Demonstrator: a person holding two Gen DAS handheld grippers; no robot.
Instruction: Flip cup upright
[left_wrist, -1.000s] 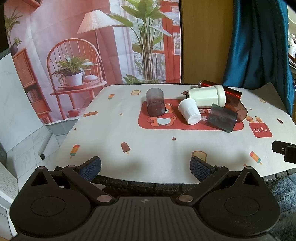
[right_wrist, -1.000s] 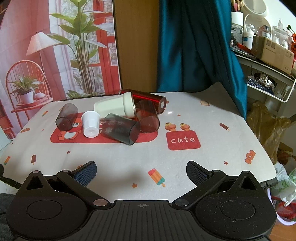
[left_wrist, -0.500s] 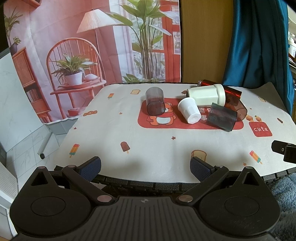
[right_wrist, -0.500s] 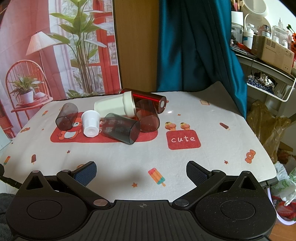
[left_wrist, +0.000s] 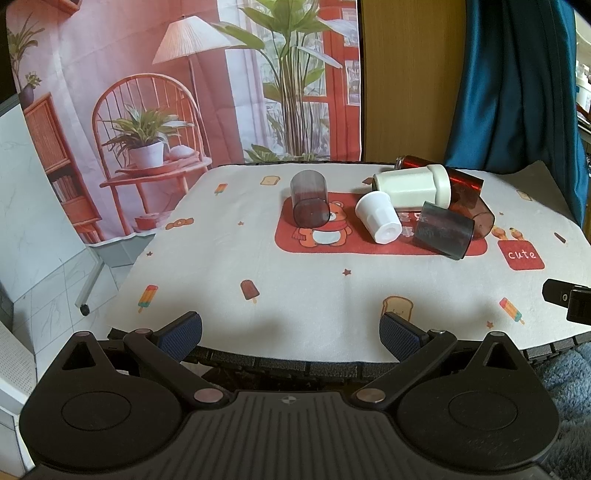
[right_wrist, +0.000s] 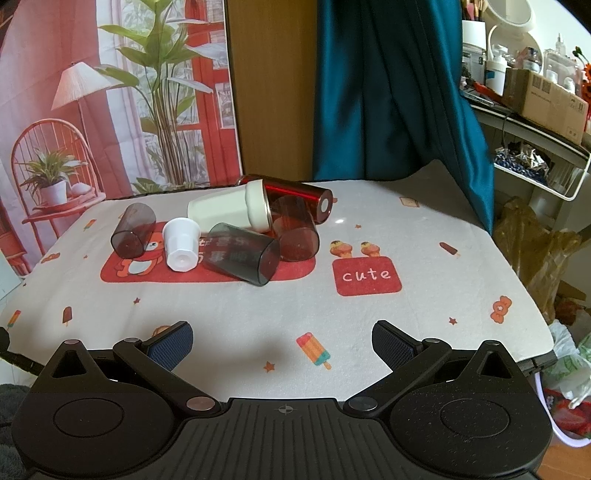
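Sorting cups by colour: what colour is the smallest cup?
White; the smallest cup shows best in the right wrist view.

Home rm: curtain (right_wrist: 399, 92), cluttered shelf (right_wrist: 535, 107).

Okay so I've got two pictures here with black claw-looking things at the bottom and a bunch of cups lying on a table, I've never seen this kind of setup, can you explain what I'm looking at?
There is no robot here: a person holds a two-finger gripper in each hand, and each gripper carries a wide-angle camera looking forward along its fingers. One picture comes from the left gripper, the other from the right gripper. Both are open, hold nothing, and sit at the near edge of the table.

On the patterned cloth, cups lie tipped on their sides in a cluster. A smoky grey cup lies alone at the left. Next come a small white cup, a cream cup, a dark grey cup, a reddish-brown cup and a shiny red cylinder at the back. None stands upright yet.
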